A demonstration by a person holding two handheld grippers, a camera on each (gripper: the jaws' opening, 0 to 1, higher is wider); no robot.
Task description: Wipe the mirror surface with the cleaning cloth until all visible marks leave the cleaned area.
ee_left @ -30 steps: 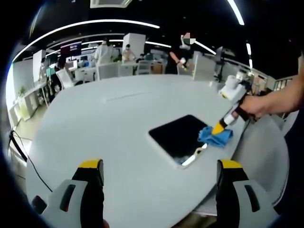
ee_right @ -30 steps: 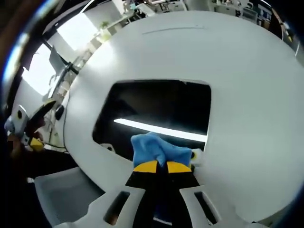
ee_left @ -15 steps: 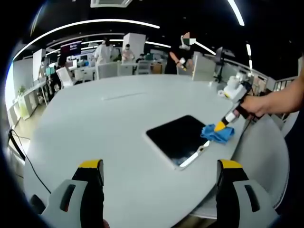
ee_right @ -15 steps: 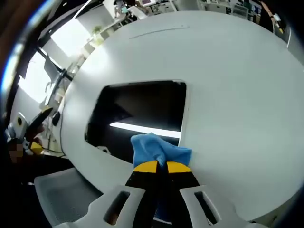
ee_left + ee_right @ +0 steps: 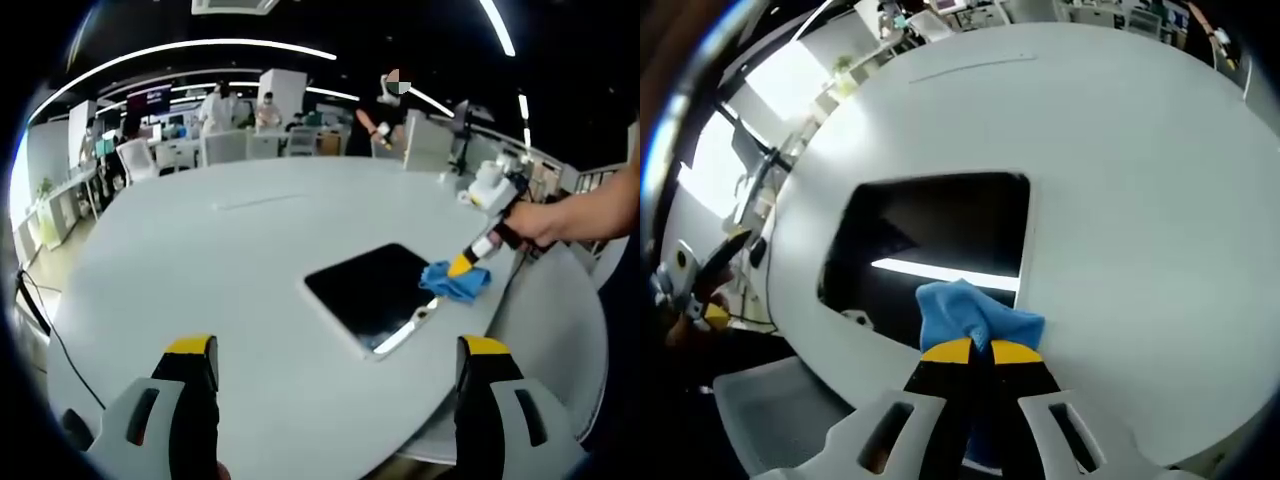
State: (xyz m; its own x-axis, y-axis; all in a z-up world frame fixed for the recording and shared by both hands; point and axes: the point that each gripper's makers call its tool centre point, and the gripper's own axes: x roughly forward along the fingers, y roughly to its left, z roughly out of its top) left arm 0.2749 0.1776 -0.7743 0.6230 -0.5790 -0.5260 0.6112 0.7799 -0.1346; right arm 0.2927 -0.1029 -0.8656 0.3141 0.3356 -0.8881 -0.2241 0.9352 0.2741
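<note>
A dark rectangular mirror (image 5: pixel 372 292) (image 5: pixel 930 240) lies flat on the round white table (image 5: pixel 230 270), reflecting a ceiling light strip. My right gripper (image 5: pixel 972 351) is shut on the blue cleaning cloth (image 5: pixel 970 315), which rests on the mirror's near right corner. In the left gripper view the same right gripper (image 5: pixel 461 266), held by a hand, presses the cloth (image 5: pixel 455 282) at the mirror's right edge. My left gripper (image 5: pixel 335 350) stands open above the table's near edge, well short of the mirror, with nothing between its fingers.
The table's edge (image 5: pixel 520 330) runs close to the mirror on the right. A grey chair seat (image 5: pixel 770 410) sits below the table edge. Desks, chairs and several people (image 5: pixel 240 110) fill the office behind the table. A cable (image 5: pixel 40 320) hangs at the left.
The cloth and right gripper have shifted a little over the mirror's right edge, from further onto the glass one second ago. My left gripper has barely moved.
</note>
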